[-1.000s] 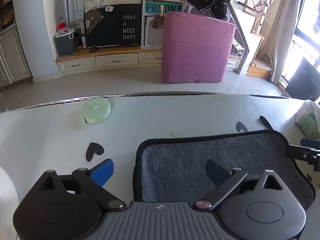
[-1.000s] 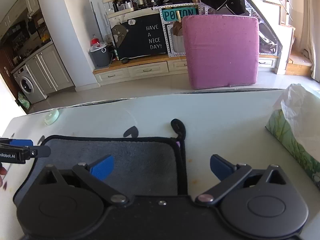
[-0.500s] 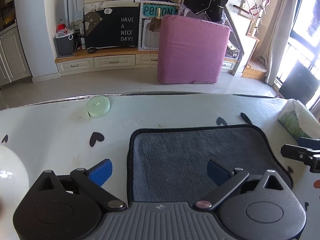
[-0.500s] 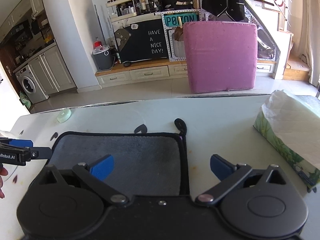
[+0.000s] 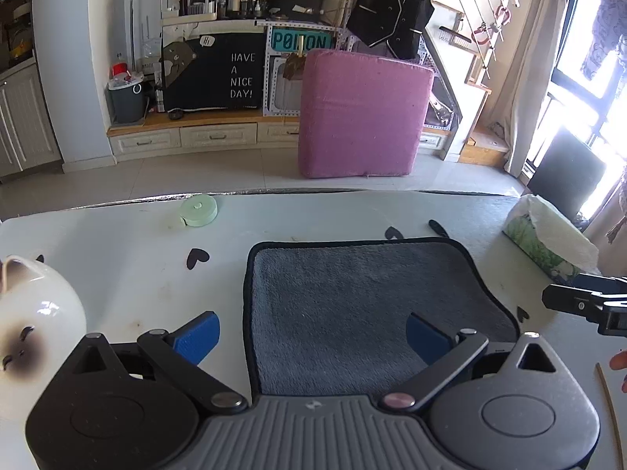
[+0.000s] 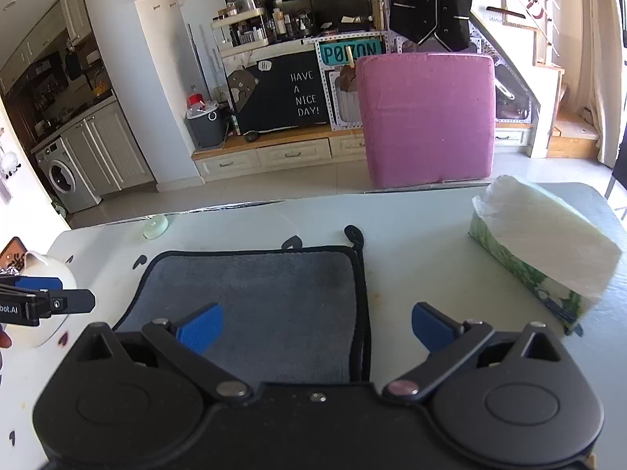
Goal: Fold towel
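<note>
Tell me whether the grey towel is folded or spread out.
Folded at least once. The towel lies flat on the table, and along its right side two black-trimmed edges run stacked together. How many layers: cannot tell.

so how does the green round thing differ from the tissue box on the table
The green round case is a low, flat disc in one plain pale green; the tissue box is a long block with a leafy green print and white tissue on top. The case sits near the table's far edge, left of the grey towel; the tissue box sits to the towel's right. Both rest on the white table, apart from the towel.
</note>
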Available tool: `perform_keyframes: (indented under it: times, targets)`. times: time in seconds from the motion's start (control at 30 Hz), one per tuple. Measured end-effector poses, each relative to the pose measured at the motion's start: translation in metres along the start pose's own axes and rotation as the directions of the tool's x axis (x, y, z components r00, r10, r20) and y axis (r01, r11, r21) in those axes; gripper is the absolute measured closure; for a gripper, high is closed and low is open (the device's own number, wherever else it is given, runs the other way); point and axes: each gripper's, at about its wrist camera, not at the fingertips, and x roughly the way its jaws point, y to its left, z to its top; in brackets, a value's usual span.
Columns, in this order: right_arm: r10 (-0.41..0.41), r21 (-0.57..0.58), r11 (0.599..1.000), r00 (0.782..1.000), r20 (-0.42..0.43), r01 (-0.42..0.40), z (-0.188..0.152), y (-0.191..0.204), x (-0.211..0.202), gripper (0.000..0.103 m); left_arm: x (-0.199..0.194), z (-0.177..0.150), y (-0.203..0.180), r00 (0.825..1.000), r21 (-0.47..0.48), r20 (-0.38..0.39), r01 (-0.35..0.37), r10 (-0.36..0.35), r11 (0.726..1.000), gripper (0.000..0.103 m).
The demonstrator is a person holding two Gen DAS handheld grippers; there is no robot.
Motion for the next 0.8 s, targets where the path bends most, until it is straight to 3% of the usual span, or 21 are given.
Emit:
perform_keyframes:
  times: [0.8]
  targets:
    - [0.005, -0.011, 1.0, 0.996, 0.094, -0.004, -0.035, 0.012, -0.099, 0.0, -0.086, -0.038, -0.022, 0.997, 0.015, 0.076, 0.009, -0.01, 1.0, 0.002]
